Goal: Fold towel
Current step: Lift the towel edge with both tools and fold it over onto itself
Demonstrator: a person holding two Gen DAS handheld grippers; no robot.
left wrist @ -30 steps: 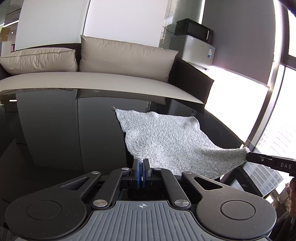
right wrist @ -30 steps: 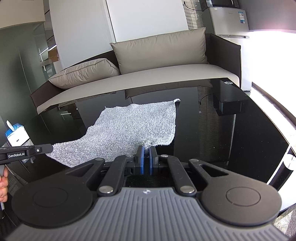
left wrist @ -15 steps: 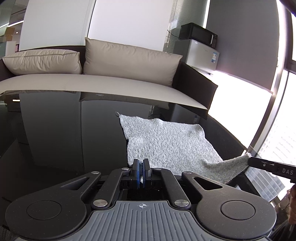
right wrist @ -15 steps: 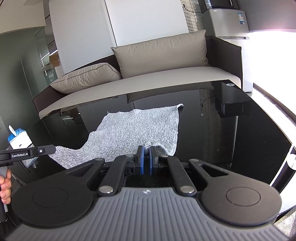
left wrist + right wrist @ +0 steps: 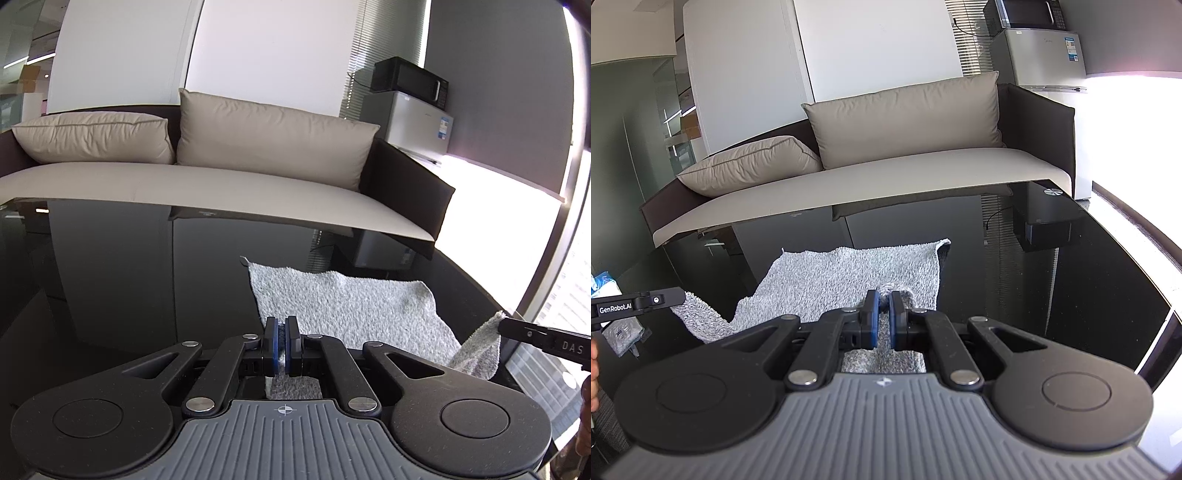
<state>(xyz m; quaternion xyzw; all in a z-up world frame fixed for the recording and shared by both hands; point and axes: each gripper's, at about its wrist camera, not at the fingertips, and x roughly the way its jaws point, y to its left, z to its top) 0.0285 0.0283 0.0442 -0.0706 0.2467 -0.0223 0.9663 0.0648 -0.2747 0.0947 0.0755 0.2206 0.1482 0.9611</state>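
A grey fluffy towel (image 5: 343, 306) lies on the glossy black table (image 5: 129, 288), its far half flat. My left gripper (image 5: 281, 339) is shut on the towel's near left corner, held just above the table. My right gripper (image 5: 882, 314) is shut on the near right corner of the towel (image 5: 846, 277). The near edge is lifted and curls over the flat part. The right gripper's finger also shows at the right of the left wrist view (image 5: 535, 334), with a towel corner in it. The left gripper's finger shows at the left of the right wrist view (image 5: 639, 301).
A beige sofa (image 5: 221, 184) with two cushions stands just behind the table's far edge. A small fridge (image 5: 1049, 55) with a microwave on top stands at the back right. A white and blue packet (image 5: 602, 284) lies at the table's left edge. A bright window is at the right.
Both grippers have carried the towel's near corners forward toward the far edge. The lifted near part now hangs over the flat part, and less towel shows flat.
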